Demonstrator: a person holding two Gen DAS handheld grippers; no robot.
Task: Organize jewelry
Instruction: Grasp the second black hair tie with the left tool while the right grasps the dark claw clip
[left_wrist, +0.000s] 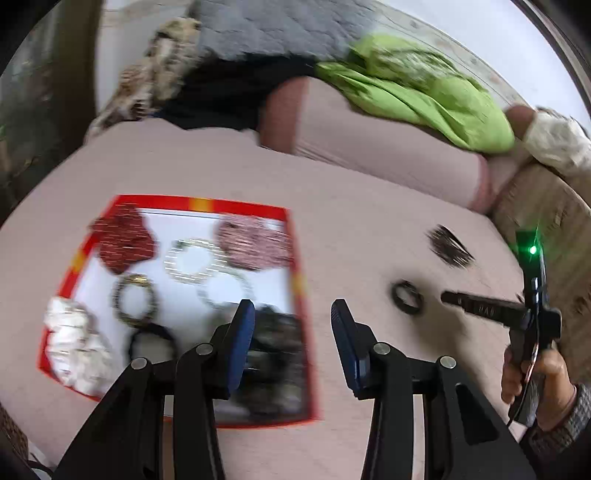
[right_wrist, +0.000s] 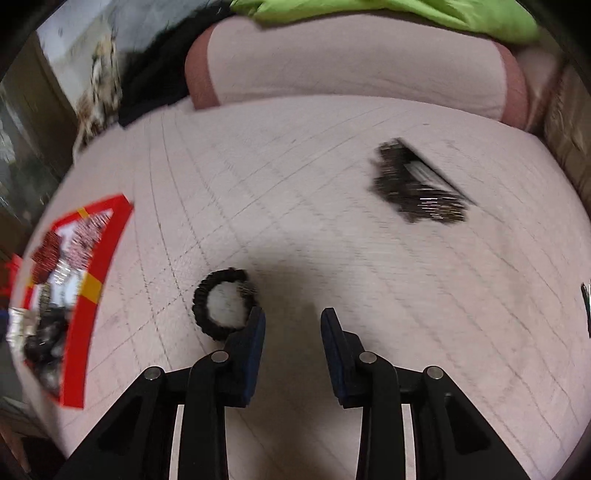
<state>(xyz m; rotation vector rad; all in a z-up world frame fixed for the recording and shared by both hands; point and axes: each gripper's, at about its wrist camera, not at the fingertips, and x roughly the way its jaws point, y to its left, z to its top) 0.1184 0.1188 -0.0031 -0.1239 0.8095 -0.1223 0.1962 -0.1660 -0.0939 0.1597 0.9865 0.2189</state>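
Closing on the black ring (right_wrist: 223, 304) with my right gripper (right_wrist: 293, 325), spread and empty (left gripper (left_wrist: 293, 317) spread too); next, centre, pinch, carry to tray (left_wrist: 236, 206).

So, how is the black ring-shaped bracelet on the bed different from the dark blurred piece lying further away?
The black bracelet is a closed ring with a bare middle; the dark piece is a long, flat bundle with shiny glints. The bracelet lies right by the right gripper, which is open; the dark piece lies farther off. Both rest on the pink bed cover, outside the red-edged tray.
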